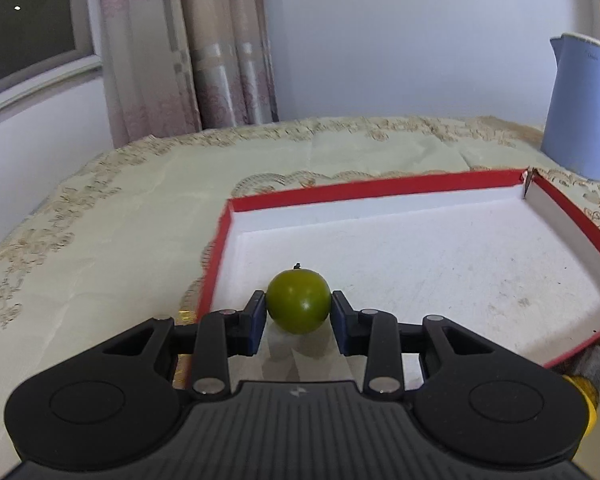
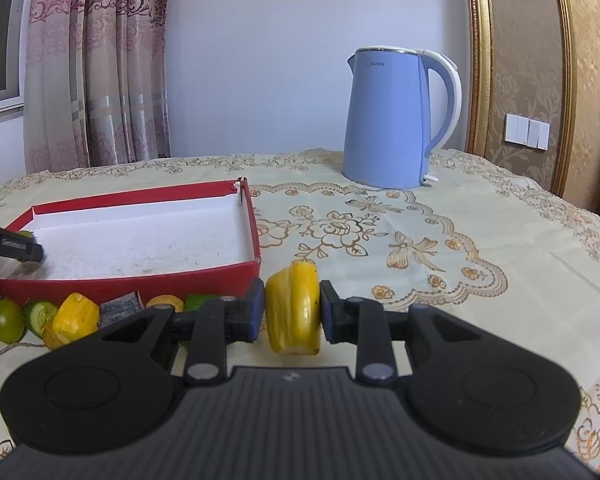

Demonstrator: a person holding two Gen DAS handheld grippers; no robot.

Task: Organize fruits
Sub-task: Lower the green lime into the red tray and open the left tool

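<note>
My left hand-held gripper (image 1: 299,307) holds a green fruit (image 1: 298,300), seemingly just above the box (image 1: 380,189) floor, ready to release; my right hand-held gripper (image 2: 292,309) grips a yellow fruit (image 2: 294,308), boxed next.

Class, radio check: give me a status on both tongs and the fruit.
Left tongs shut on green fruit, over red box. Right tongs shut on yellow fruit, beside box. More fruit waiting out front. Nothing blocking.
</note>
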